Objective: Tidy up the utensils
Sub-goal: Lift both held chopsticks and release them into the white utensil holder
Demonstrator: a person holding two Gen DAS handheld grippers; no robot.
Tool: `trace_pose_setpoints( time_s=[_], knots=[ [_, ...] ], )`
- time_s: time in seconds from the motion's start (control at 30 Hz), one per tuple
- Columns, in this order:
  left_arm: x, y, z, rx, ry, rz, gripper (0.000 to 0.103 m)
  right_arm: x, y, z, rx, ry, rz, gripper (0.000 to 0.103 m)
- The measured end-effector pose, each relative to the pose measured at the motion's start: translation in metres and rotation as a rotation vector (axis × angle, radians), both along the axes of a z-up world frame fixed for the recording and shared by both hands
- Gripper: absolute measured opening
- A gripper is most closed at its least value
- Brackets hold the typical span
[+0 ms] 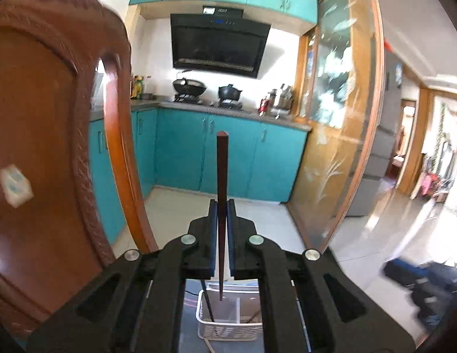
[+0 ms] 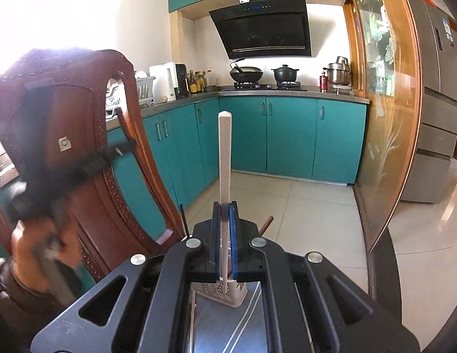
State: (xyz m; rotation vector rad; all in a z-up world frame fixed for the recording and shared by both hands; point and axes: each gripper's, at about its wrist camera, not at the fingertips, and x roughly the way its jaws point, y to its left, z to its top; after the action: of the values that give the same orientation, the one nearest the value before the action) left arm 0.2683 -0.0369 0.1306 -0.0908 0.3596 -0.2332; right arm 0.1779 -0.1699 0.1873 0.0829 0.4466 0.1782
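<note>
- Left gripper [image 1: 222,206] is clamped tight on a dark brown chopstick [image 1: 221,170], which stands upright, its thin tip hanging over the white basket [image 1: 228,328] below.
- In that basket a black chopstick [image 1: 208,303] leans against the left side.
- Right gripper [image 2: 225,209] is pinched on a white chopstick [image 2: 224,158], upright too, above the basket's corner [image 2: 225,292].
- Wooden chair [image 1: 51,135] looms left; teal cabinets [image 2: 287,135] far behind.
</note>
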Motion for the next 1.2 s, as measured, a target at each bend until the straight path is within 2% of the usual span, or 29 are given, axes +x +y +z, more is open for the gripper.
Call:
trace_pose_setpoints(
  time_s=[0.23, 0.37, 0.53, 0.67, 0.8, 0.9, 0.97, 1.03, 1.13, 1.2],
  knots=[
    [0.039, -0.010, -0.074, 0.023, 0.136, 0.028, 0.007, 0.028, 0.008, -0.010, 0.008, -0.034, -0.056, 0.006],
    [0.042, -0.005, -0.097, 0.043, 0.171, 0.043, 0.007, 0.048, 0.017, -0.027, 0.019, -0.052, -0.080, 0.006],
    [0.033, 0.001, -0.099, 0.035, 0.177, 0.044, 0.007, 0.067, 0.027, -0.058, 0.016, 0.001, -0.086, 0.006],
    [0.000, 0.008, -0.095, 0.046, 0.139, 0.026, 0.012, 0.070, 0.027, -0.083, 0.034, 0.046, -0.090, 0.006],
    [-0.037, 0.012, -0.103, 0.068, 0.124, 0.008, 0.015, 0.067, 0.026, -0.096, 0.026, 0.070, -0.100, 0.006],
    [-0.058, 0.019, -0.123, 0.053, 0.172, -0.011, 0.015, 0.058, 0.021, -0.101, 0.035, 0.090, -0.112, 0.007],
    [-0.068, 0.023, -0.137, 0.055, 0.204, -0.011, 0.015, 0.041, 0.015, -0.097, 0.066, 0.066, -0.121, 0.010],
    [-0.076, 0.027, -0.150, 0.057, 0.230, -0.009, 0.015, 0.021, 0.010, -0.093, 0.085, 0.031, -0.117, 0.023],
    [-0.092, 0.031, -0.178, 0.077, 0.289, -0.003, 0.015, -0.024, 0.009, -0.093, 0.094, -0.034, -0.102, 0.024],
    [-0.103, 0.033, -0.202, 0.098, 0.348, -0.003, 0.015, -0.045, 0.014, -0.108, 0.103, -0.031, -0.065, 0.024]
  ],
)
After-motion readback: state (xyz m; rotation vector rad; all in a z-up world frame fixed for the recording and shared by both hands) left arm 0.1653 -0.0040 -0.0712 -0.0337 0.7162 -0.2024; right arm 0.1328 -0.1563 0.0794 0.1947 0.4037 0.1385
